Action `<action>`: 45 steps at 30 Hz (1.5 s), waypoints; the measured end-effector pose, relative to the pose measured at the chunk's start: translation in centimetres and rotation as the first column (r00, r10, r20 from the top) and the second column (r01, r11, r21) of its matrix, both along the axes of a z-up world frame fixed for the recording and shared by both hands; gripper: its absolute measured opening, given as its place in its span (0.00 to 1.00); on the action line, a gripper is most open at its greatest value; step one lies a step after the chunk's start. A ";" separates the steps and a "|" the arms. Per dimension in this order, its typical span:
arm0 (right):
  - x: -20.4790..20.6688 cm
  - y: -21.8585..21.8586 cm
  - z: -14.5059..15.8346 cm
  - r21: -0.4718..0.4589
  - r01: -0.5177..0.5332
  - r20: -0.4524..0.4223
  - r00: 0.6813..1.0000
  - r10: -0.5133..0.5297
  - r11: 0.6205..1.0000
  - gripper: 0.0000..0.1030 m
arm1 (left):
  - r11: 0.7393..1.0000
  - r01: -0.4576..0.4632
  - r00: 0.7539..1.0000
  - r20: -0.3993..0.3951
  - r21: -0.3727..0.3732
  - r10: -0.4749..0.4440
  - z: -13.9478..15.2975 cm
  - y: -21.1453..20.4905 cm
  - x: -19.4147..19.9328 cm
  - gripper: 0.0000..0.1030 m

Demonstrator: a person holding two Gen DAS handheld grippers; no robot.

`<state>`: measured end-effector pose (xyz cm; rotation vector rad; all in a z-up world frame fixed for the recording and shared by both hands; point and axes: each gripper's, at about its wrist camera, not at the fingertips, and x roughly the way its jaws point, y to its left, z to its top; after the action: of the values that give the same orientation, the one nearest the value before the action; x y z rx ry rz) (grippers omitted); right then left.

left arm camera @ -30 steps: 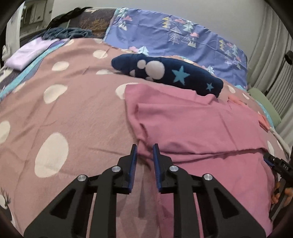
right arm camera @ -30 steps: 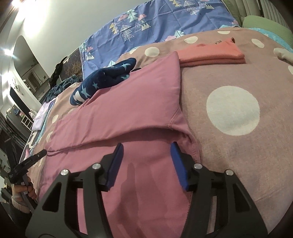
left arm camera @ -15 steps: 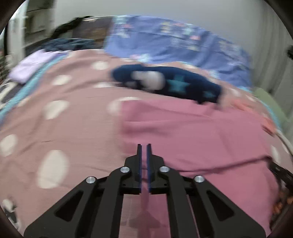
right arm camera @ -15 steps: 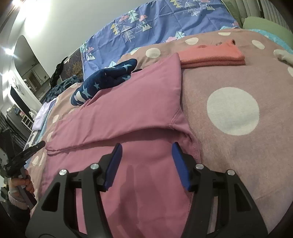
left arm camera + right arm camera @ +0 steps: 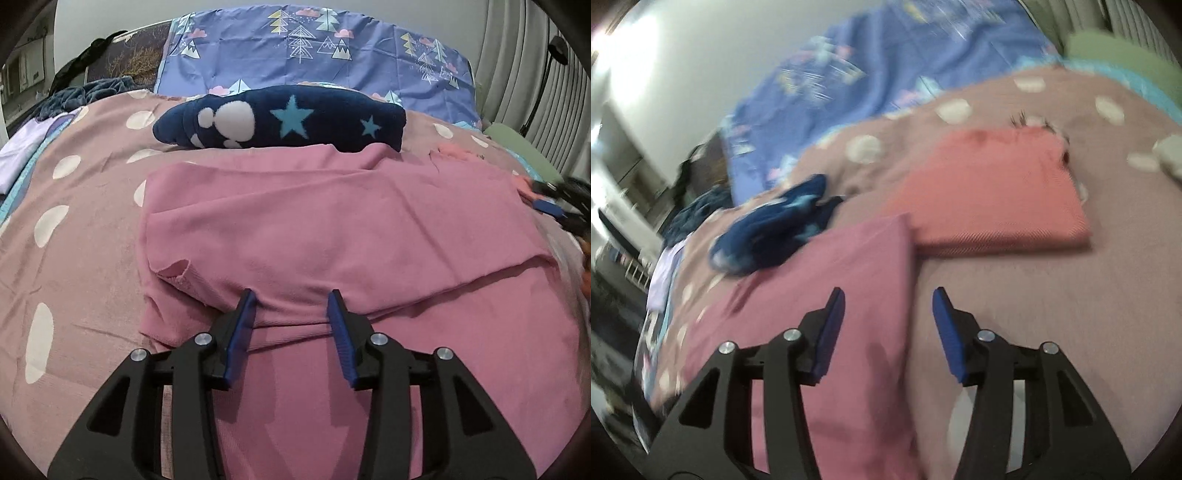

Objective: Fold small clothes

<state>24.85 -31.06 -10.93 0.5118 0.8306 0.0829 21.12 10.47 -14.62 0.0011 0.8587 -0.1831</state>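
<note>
Nearest me, my left gripper hangs low over the pink garment, its jaws opening with only the folded edge's ridge of cloth below the gap — nothing pinched. My right gripper stands moderately wide and empty, poised above the garment's right edge where it meets the polka-dot blanket; that view is blurred. The garment lies folded over on itself, spread across the blanket. Just beyond its far corner sits a folded coral-orange cloth. Farther back, a navy fleece with stars rests against the garment's far edge — then the blue tree-print bedding.
</note>
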 end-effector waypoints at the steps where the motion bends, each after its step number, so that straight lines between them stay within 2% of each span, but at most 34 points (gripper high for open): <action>1: 1.2 -0.4 -0.9 0.043 -0.001 -0.026 1.000 0.002 0.999 0.53 | 1.000 0.000 1.000 0.001 0.012 0.000 0.0 -0.2 0.0 0.42; 2: 2.2 -0.4 -1.7 0.083 0.002 -0.043 0.999 0.001 0.997 0.53 | 1.000 0.000 1.000 0.002 0.019 0.000 0.1 -0.4 -0.2 0.42; 3: 2.5 -0.4 -1.9 0.088 0.009 -0.036 0.999 -0.006 0.996 0.33 | 1.000 0.000 1.000 0.003 0.025 0.000 0.1 -0.4 -0.1 0.42; 4: 2.8 0.1 -1.7 0.060 -0.001 -0.019 1.000 0.002 0.998 0.04 | 1.000 0.000 1.000 0.003 0.024 0.000 0.1 -0.5 -0.2 0.42; 5: 2.9 0.3 -1.5 0.030 -0.010 -0.024 1.000 0.011 1.000 0.03 | 1.000 -0.001 1.000 0.003 0.020 0.000 0.2 -0.4 -0.2 0.42; 7: 2.3 -0.3 -1.1 0.019 0.041 0.001 0.999 -0.041 0.999 0.03 | 1.000 -0.001 1.000 0.003 0.014 0.001 0.2 -0.5 -0.2 0.42; 9: 3.1 -0.6 -2.5 -0.017 0.035 -0.046 0.998 -0.036 0.999 0.03 | 1.000 -0.001 1.000 0.003 0.015 0.001 0.1 -0.5 -0.2 0.43; 11: 2.8 -1.0 -2.9 -0.025 0.023 -0.033 0.999 -0.024 0.999 0.04 | 1.000 -0.001 1.000 0.004 0.020 0.001 0.1 -0.6 -0.2 0.43; 12: 2.4 -1.1 -2.6 -0.020 0.028 -0.021 0.999 -0.028 0.999 0.13 | 1.000 -0.002 1.000 0.006 0.019 0.002 0.1 -0.6 -0.2 0.43; 13: 1.5 -1.3 -1.8 -0.020 0.054 -0.020 0.998 -0.054 0.998 0.27 | 1.000 -0.002 1.000 0.006 0.014 0.002 0.1 -0.5 -0.2 0.43; 14: 0.8 -1.5 -1.3 -0.019 0.073 -0.015 0.997 -0.073 0.997 0.33 | 1.000 -0.002 1.000 0.007 0.005 0.002 0.2 -0.4 -0.2 0.43; 17: -3.6 -1.2 0.9 0.004 0.040 0.079 0.996 -0.041 0.999 0.36 | 1.000 0.006 1.000 0.006 -0.023 -0.006 0.2 -0.1 -0.3 0.47; 20: -10.6 0.0 1.9 -0.057 -0.032 0.154 0.987 0.041 0.998 0.52 | 0.999 0.010 1.000 0.008 -0.044 -0.010 0.3 0.0 -0.4 0.49; 22: -14.6 0.5 1.4 -0.126 -0.063 0.165 0.983 0.083 0.990 0.63 | 0.996 0.027 1.000 0.013 -0.086 -0.026 0.6 0.4 -0.6 0.59; 24: -17.6 0.6 0.4 -0.166 -0.111 0.147 0.980 0.136 0.980 0.70 | 0.994 0.026 1.000 0.019 -0.107 -0.024 1.1 0.4 -1.2 0.74; 26: -19.9 0.0 -0.9 -0.191 -0.103 0.097 0.988 0.124 0.976 0.70 | 0.996 0.014 1.000 0.023 -0.087 -0.012 1.7 0.2 -2.0 0.75; 27: -20.8 -0.5 -1.3 -0.158 -0.109 0.077 0.989 0.123 0.981 0.66 | 0.996 0.029 0.999 0.032 -0.087 -0.027 2.2 0.0 -2.9 0.75; 28: -21.8 -1.2 -1.6 -0.081 -0.137 0.060 0.988 0.142 0.987 0.56 | 0.994 0.051 0.998 0.045 -0.099 -0.046 2.6 0.0 -3.8 0.75; 30: -23.0 -1.5 -1.6 -0.027 -0.184 0.055 0.981 0.185 0.983 0.49 | 0.990 0.086 0.995 0.064 -0.111 -0.079 3.4 0.0 -6.0 0.75; 33: -25.3 -0.7 -1.3 -0.050 -0.260 0.070 0.962 0.263 0.964 0.44 | 0.988 0.131 0.989 0.076 -0.082 -0.125 3.7 0.8 -10.6 0.75; 37: -27.3 0.2 -2.1 -0.024 -0.319 0.045 0.946 0.320 0.947 0.41 | 0.994 0.103 0.995 0.019 -0.027 -0.103 2.2 3.0 -15.4 0.76; 40: -28.1 0.8 -3.0 -0.011 -0.351 0.006 0.936 0.351 0.936 0.41 | 0.993 0.095 0.994 -0.051 -0.076 -0.099 0.8 5.0 -18.3 0.75; 45: -29.4 0.5 -3.7 0.027 -0.355 -0.015 0.935 0.355 0.934 0.39 | 0.977 0.162 0.984 -0.049 -0.139 -0.170 0.3 6.3 -22.3 0.75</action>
<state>-4.60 -30.52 -14.61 0.3799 0.9354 0.4226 -1.17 16.81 -14.28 -0.0592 0.9052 -0.3995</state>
